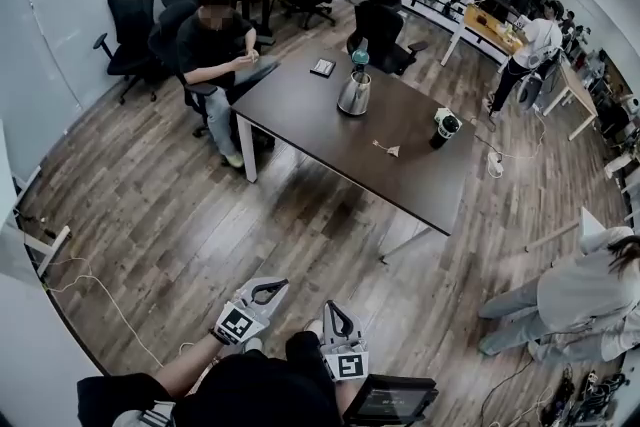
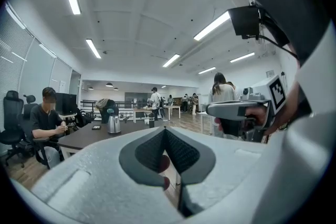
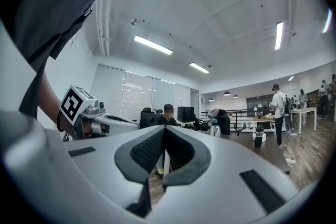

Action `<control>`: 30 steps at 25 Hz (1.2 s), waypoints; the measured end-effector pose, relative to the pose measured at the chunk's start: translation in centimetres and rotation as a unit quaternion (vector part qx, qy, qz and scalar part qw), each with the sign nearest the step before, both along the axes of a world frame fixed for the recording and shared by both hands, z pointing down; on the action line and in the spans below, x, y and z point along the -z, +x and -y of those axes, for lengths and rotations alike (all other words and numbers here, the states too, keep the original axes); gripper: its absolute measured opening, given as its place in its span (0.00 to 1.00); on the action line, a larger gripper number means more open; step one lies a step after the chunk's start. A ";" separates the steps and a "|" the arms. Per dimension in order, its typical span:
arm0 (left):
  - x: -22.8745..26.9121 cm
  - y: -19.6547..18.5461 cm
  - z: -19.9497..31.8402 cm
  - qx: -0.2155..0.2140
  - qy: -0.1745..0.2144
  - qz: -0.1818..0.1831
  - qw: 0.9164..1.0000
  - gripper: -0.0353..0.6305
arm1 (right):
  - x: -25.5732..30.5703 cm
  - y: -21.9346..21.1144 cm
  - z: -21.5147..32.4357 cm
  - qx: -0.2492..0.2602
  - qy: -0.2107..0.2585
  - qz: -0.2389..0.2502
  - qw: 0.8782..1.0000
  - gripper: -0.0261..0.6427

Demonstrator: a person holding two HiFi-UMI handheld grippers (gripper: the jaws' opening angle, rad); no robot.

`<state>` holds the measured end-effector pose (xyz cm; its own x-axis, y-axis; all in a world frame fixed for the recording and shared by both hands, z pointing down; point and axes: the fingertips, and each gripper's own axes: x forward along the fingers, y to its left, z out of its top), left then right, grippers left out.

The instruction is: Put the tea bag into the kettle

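The steel kettle (image 1: 354, 94) stands upright on the far part of a dark brown table (image 1: 300, 115). The tea bag (image 1: 388, 150) lies flat on the tabletop, nearer me and to the right of the kettle. Both grippers are far from the table, held low near my body over the wood floor. My left gripper (image 1: 268, 291) and right gripper (image 1: 331, 312) are side by side, both shut with nothing between the jaws. In the left gripper view the kettle (image 2: 114, 124) is small and distant beyond the gripper (image 2: 165, 129). The right gripper (image 3: 164, 128) view shows the kettle (image 3: 213, 130) far off too.
A black tumbler (image 1: 444, 128) stands on the table's right side and a small black device (image 1: 322, 67) lies at its far edge. A person (image 1: 215, 45) sits at the table's left end. Office chairs (image 1: 135, 20), other desks and people (image 1: 585, 300) stand around.
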<state>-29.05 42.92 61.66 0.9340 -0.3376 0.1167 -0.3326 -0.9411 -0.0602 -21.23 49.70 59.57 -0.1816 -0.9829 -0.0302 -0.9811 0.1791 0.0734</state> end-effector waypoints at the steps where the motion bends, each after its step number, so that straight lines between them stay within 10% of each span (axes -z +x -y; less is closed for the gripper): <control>1: 0.2 1.3 0.4 0.000 0.002 0.000 1.000 0.04 | 0.3 1.3 0.5 0.005 0.006 -0.005 1.000 0.05; 14: 2.2 14.4 1.5 -0.016 -0.029 -0.002 0.999 0.04 | -0.1 12.3 5.0 0.043 0.002 -0.002 0.999 0.05; 30: 1.3 15.2 14.3 -0.093 -0.054 -0.017 0.994 0.04 | 0.3 11.9 16.7 0.006 -0.017 -0.003 1.000 0.05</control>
<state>-13.82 28.60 60.38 0.9831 -0.1459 0.1102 -0.1523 -0.9870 0.0518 -9.33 33.05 59.28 -0.1937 -0.9810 0.0048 -0.9784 0.1935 0.0731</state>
